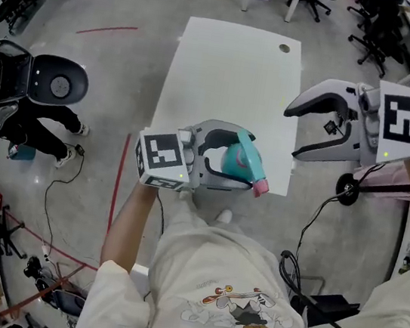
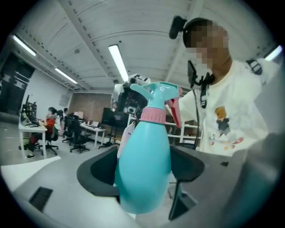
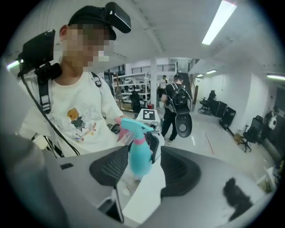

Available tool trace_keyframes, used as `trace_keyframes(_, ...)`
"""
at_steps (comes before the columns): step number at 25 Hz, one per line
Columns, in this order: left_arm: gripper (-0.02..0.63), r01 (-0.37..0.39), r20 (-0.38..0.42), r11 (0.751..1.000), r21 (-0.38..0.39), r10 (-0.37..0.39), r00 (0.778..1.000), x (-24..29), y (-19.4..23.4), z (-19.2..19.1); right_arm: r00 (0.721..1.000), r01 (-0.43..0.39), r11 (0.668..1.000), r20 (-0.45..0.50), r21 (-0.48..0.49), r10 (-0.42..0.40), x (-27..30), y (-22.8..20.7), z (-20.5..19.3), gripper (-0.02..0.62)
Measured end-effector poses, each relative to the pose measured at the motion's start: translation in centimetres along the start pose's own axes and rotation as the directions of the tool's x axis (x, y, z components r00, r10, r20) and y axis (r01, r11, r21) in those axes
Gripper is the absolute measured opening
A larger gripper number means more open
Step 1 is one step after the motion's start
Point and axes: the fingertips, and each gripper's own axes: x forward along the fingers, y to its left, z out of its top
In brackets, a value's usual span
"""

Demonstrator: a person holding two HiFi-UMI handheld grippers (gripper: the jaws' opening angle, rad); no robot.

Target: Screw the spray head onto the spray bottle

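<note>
**A:** While the white tabletop [image 1: 234, 72] fills the upper middle of the head view, where are the tongs?

**B:** The left tongs [image 1: 249, 162] are at centre, clamped on the teal spray bottle [image 1: 235, 158], by the tabletop's near edge. The right tongs [image 1: 293, 133] are at the right, jaws apart and empty.

**A:** And the spray head [image 2: 156, 91]?

**B:** It is on the bottle's neck, above a pink collar [image 2: 153, 115].

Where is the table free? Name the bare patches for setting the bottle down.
The white table is bare from the far edge by the grommet to its middle. Crowded only at the near edge: the left gripper holding the spray bottle.
</note>
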Motion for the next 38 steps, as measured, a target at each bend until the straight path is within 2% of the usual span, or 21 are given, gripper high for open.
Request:
trace_keyframes(2, 0.36, 0.085, 0.041, 0.996, 0.008, -0.086, 0.995, -0.1, -1.8, 1.7, 0.993, -0.041, 0.999, 0.112, -0.015, 0.042, 0.7, 1.5, 0.9, 0.227)
trace_keyframes(4, 0.36, 0.159, 0.063, 0.987, 0.01, -0.16, 0.985, -0.5, -3.3, 2.6, 0.972, -0.069, 0.998, 0.225, -0.01, 0.069, 2.2, 2.5, 2.3, 0.227)
trace_keyframes(9, 0.36, 0.27, 0.022, 0.963, -0.007, -0.27, 0.963, 0.5, -4.4, 2.4, 0.893, -0.211, 0.977, 0.414, 0.032, 0.18, 3.7, 3.8, 3.5, 0.225)
trace_keyframes(12, 0.36, 0.32, -0.017, 0.947, -0.025, -0.32, 0.947, 1.7, -4.8, 2.3, 0.855, -0.296, 0.955, 0.454, 0.032, 0.25, 3.1, 4.5, 3.6, 0.225)
trace_keyframes(16, 0.36, 0.344, -0.036, 0.938, -0.05, -0.346, 0.938, 1.7, -5.8, 1.6, 0.841, -0.346, 0.938, 0.446, 0.01, 0.306, 4.3, 5.8, 3.8, 0.224)
trace_keyframes(18, 0.36, 0.346, -0.038, 0.937, -0.052, -0.348, 0.937, 1.3, -6.1, 1.3, 0.837, -0.343, 0.939, 0.459, 0.014, 0.299, 5.0, 5.9, 4.3, 0.135)
trace_keyframes(20, 0.36, 0.339, -0.038, 0.94, -0.051, -0.341, 0.939, 1.2, -6.1, 1.2, 0.833, -0.337, 0.941, 0.471, 0.018, 0.289, 5.1, 5.8, 4.5, 0.134)
trace_keyframes(23, 0.36, 0.308, -0.024, 0.949, -0.06, -0.31, 0.951, 1.3, -5.4, 1.4, 0.834, -0.305, 0.952, 0.486, 0.013, 0.26, 4.7, 5.3, 4.3, 0.132)
trace_keyframes(25, 0.36, 0.261, -0.015, 0.963, -0.071, -0.263, 0.965, 1.3, -4.7, 1.6, 0.844, -0.261, 0.965, 0.49, 0.021, 0.218, 4.5, 4.8, 4.3, 0.131)
trace_keyframes(28, 0.36, 0.13, -0.015, 0.985, -0.116, -0.133, 0.991, 1.0, -2.8, 1.6, 0.87, -0.155, 0.986, 0.481, 0.06, 0.107, 4.4, 3.2, 4.0, 0.13)
trace_keyframes(30, 0.36, 0.022, -0.017, 0.989, -0.146, -0.025, 1.0, 0.9, -1.2, 1.9, 0.872, -0.086, 0.992, 0.488, 0.094, 0.029, 3.9, 2.0, 3.7, 0.13)
trace_keyframes(34, 0.36, -0.17, -0.016, 0.973, -0.159, 0.169, 0.985, 1.4, 1.6, 2.4, 0.865, 0.043, 0.991, 0.492, 0.124, -0.099, 2.9, 0.1, 2.8, 0.13)
trace_keyframes(36, 0.36, -0.213, -0.009, 0.964, -0.159, 0.215, 0.977, 1.7, 2.4, 2.2, 0.861, 0.102, 0.986, 0.484, 0.134, -0.155, 2.9, -0.5, 2.1, 0.13)
trace_keyframes(38, 0.36, -0.22, 0.002, 0.962, -0.162, 0.223, 0.975, 2.1, 2.8, 2.0, 0.851, 0.13, 0.98, 0.49, 0.148, -0.187, 2.9, -0.8, 1.7, 0.13)
